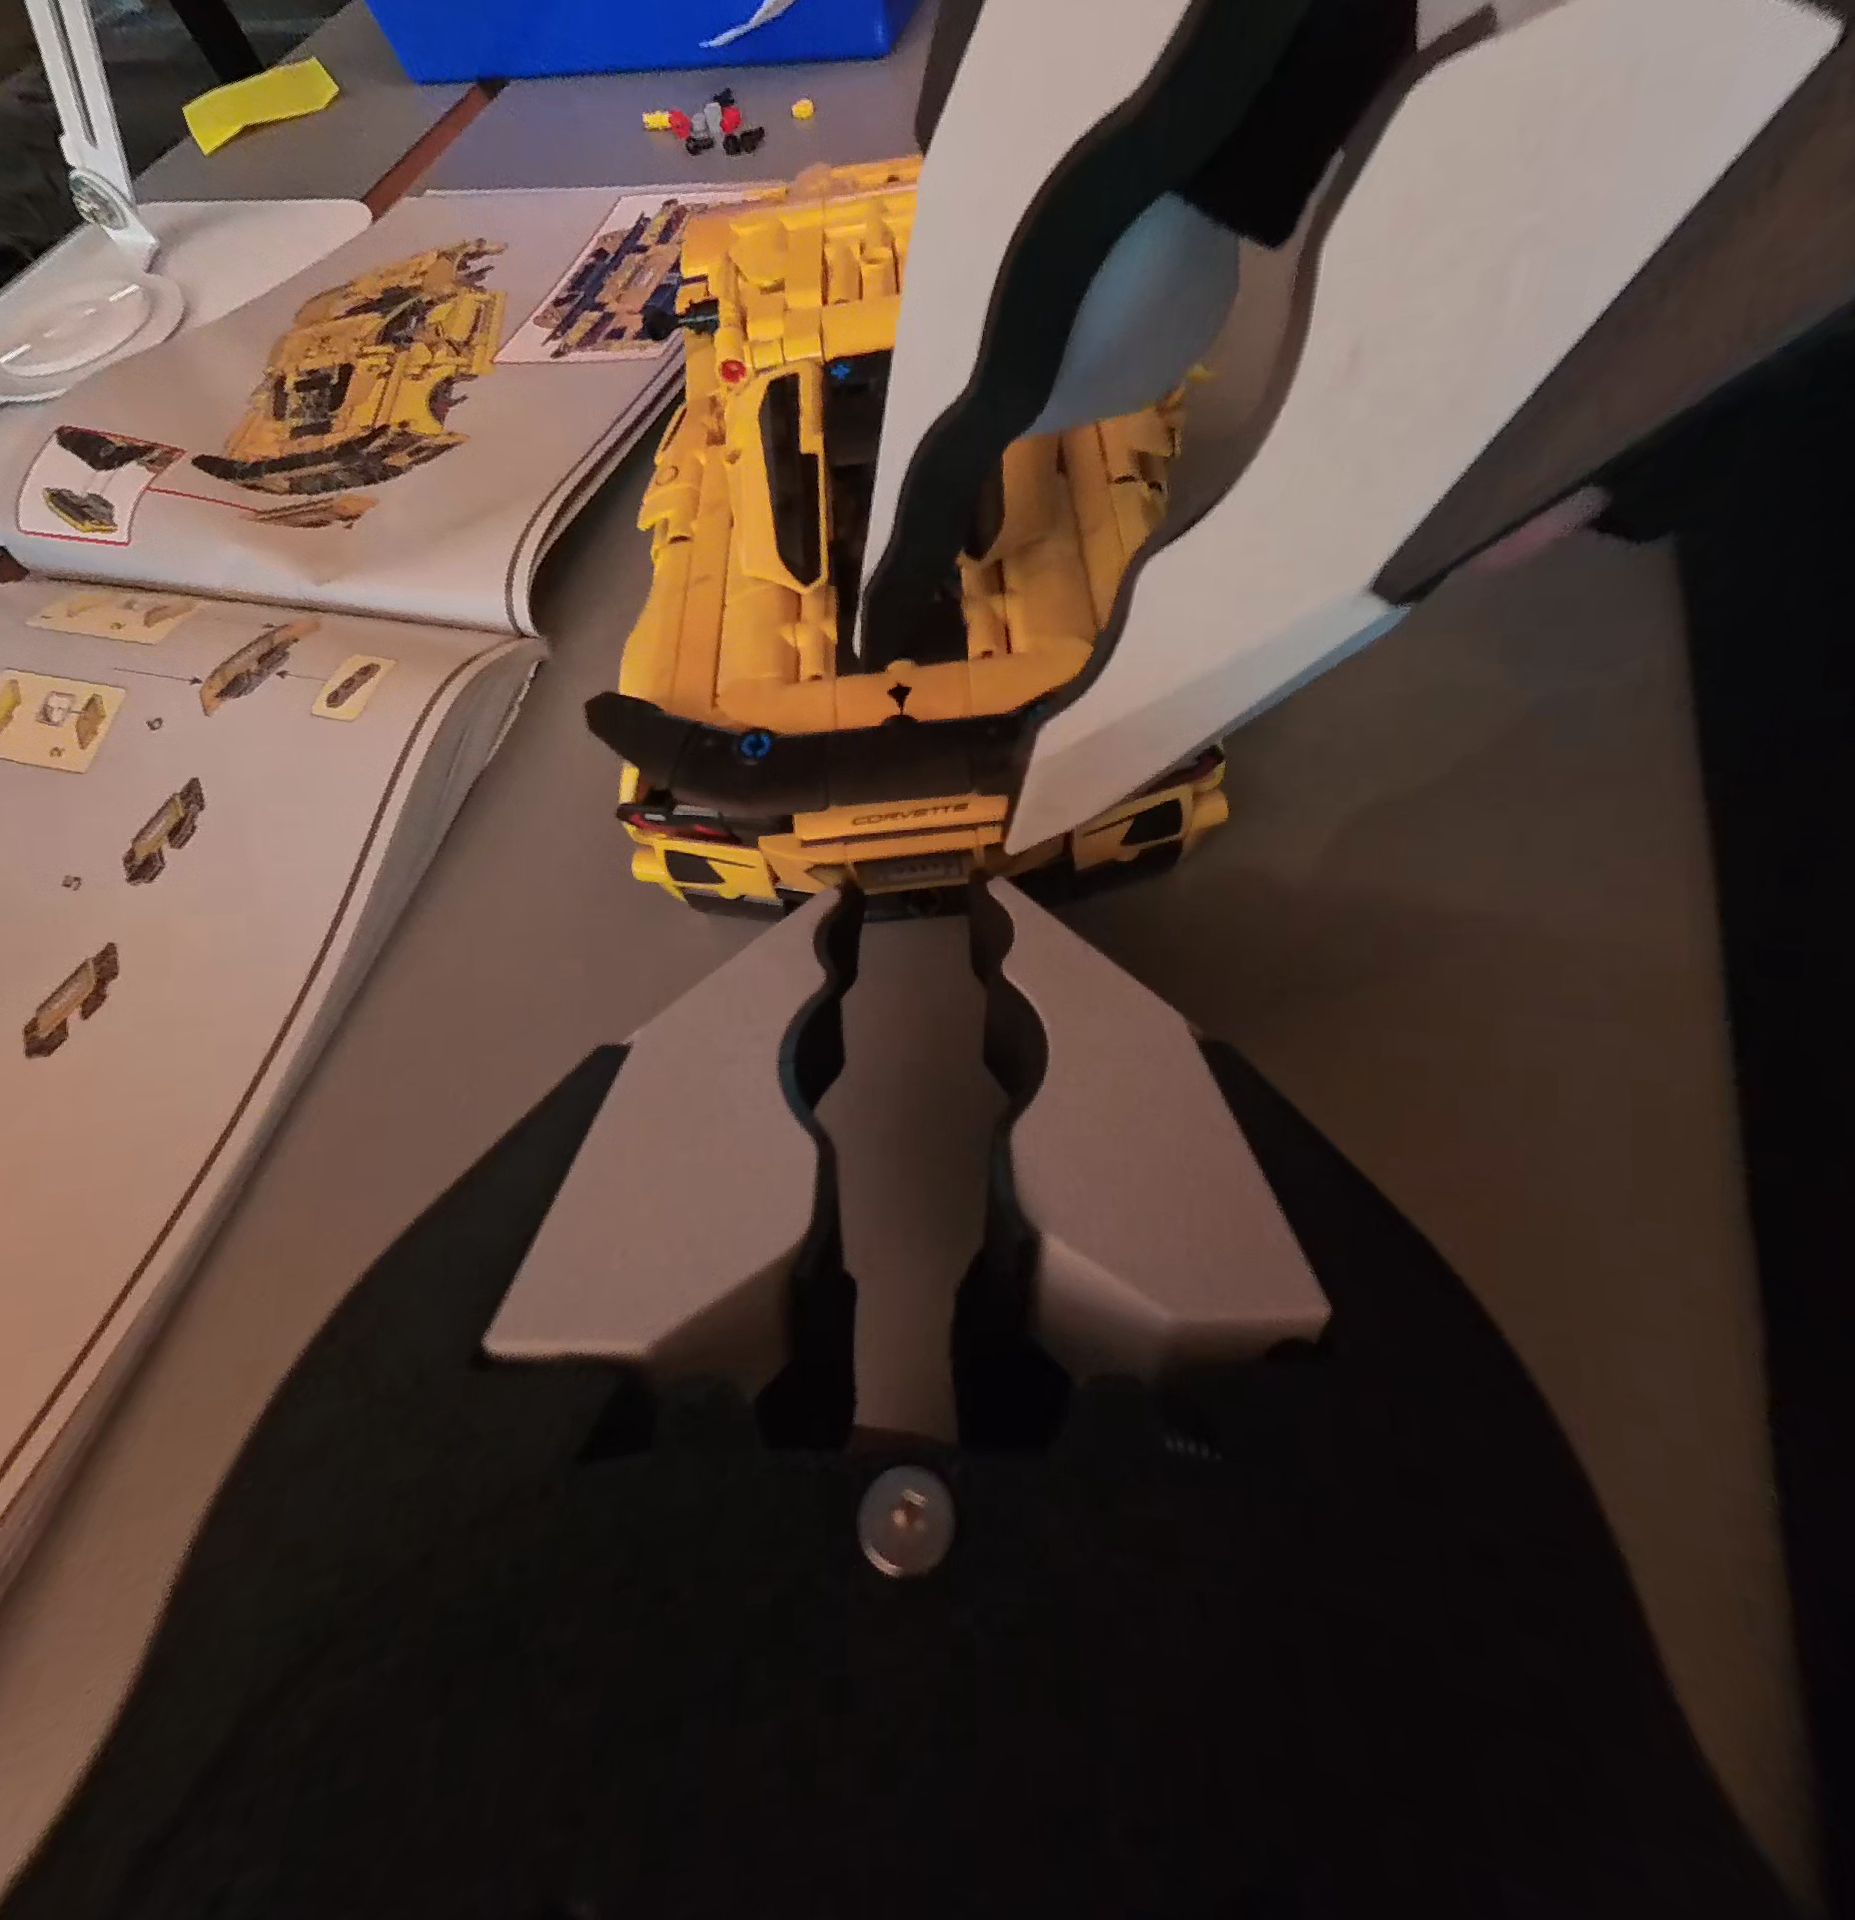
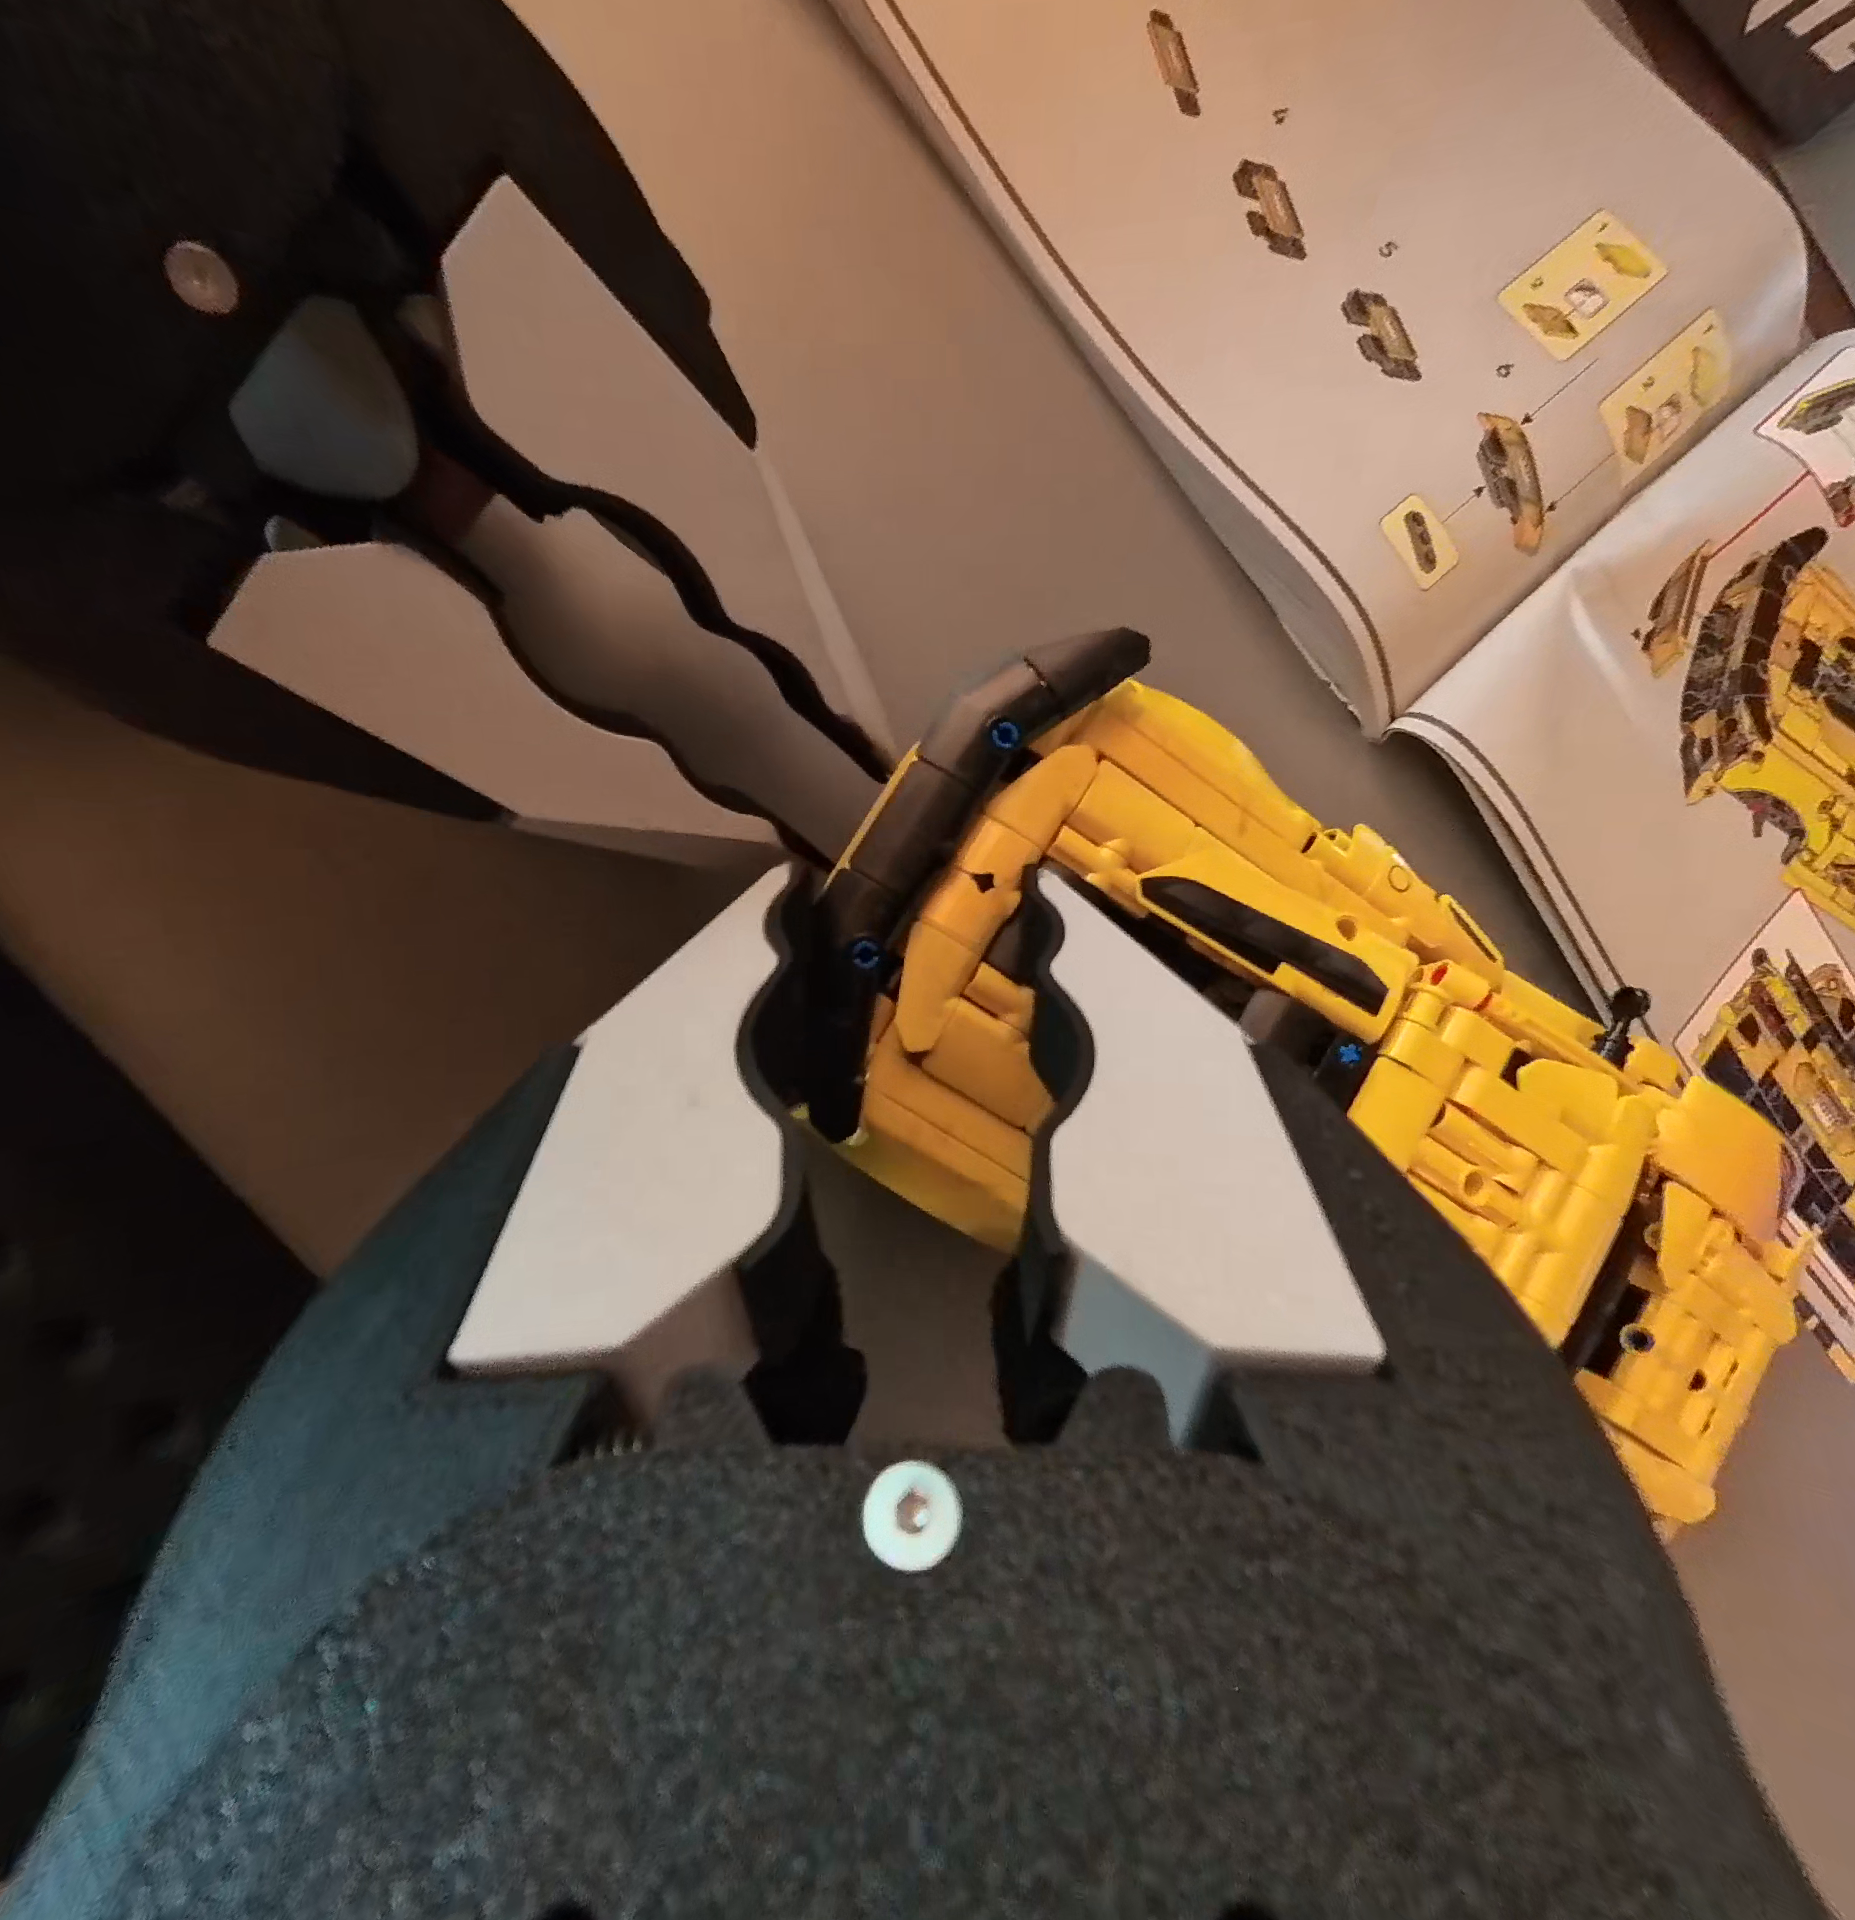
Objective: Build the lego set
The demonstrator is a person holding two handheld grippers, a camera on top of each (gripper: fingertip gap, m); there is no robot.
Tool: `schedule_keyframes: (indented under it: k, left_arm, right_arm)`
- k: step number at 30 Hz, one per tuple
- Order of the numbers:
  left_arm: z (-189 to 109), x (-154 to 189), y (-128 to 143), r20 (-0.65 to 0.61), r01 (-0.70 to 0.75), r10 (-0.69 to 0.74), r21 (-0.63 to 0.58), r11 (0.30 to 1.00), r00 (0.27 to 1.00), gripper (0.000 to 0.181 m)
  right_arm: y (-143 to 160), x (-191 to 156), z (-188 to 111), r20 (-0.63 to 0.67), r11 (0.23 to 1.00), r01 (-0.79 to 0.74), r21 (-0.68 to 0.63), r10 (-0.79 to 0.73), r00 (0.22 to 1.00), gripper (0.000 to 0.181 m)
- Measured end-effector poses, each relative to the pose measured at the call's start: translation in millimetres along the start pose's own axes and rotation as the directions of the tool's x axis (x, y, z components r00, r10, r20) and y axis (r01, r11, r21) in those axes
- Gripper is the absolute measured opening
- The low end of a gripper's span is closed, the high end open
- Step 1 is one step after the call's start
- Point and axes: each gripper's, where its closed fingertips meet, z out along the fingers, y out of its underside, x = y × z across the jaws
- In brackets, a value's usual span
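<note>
Two grippers at yellow lego car [image 1: 902, 582], right gripper [image 2: 907, 914] jaws pinching its tail, left gripper [image 1: 915, 899] jaws spread, nose hidden.

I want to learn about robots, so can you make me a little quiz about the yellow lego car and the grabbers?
1. True or false: the yellow lego car lies upside down on the table.
2. What colour is the car's rear spoiler? A red, B black, C white.
3. Fill in: the car's tail sits between the fingers of the ____ gripper.

Key
1. False: it stands the right way up.
2. B.
3. Right: the right gripper has the spoiler end between its fingers.
</note>
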Motion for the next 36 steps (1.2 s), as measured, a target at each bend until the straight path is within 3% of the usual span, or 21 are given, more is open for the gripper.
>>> schedule_keyframes:
  k: [7, 15, 19, 21, 24, 26, 29, 36]
  left_arm:
    - [0.8, -0.5, -0.2, 0.002, -0.001, 0.001, 0.000, 1.000, 1.000, 0.020]
    - [2.2, -2.3, -0.8, 0.007, 0.003, -0.003, -0.001, 1.000, 1.000, 0.020]
    - [2.9, -2.3, -1.2, 0.013, -0.004, 0.004, -0.001, 1.000, 1.000, 0.020]
    - [3.1, -2.3, -1.3, 0.011, -0.002, 0.002, -0.001, 1.000, 1.000, 0.020]
    - [3.5, -2.4, -1.5, 0.010, -0.001, 0.001, -0.002, 1.000, 1.000, 0.020]
    - [3.7, -3.2, -1.4, 0.015, 0.000, 0.000, -0.002, 1.000, 1.000, 0.020]
    - [3.8, -3.5, -1.4, 0.015, 0.000, 0.000, -0.003, 1.000, 1.000, 0.020]
    - [6.4, 0.0, -3.4, 0.006, -0.010, 0.010, -0.002, 1.000, 1.000, 0.020]
  right_arm:
    - [4.8, 11.8, -14.6, 0.104, 1.000, -0.026, 0.005, 0.025, 0.994, 0.044]
    - [10.5, 2.7, -13.3, 0.277, 0.998, -0.021, -0.060, 0.037, 0.960, 0.055]
    - [11.7, 22.9, -13.7, 0.236, 0.991, -0.089, -0.095, 0.110, 0.965, 0.056]
    - [16.2, 14.3, -10.1, 0.282, 0.983, -0.104, -0.152, 0.144, 0.949, 0.064]
    - [17.7, -6.0, -1.9, 0.394, 0.968, -0.127, -0.217, 0.206, 0.896, 0.079]
    - [14.6, 0.0, -1.4, 0.401, 0.960, -0.175, -0.218, 0.252, 0.881, 0.066]
    - [0.7, 2.9, -14.8, 0.500, 0.936, -0.305, -0.178, 0.353, 0.791, 0.061]
    - [-16.0, 23.1, -58.1, 0.696, 0.863, -0.492, -0.114, 0.423, 0.580, 0.059]
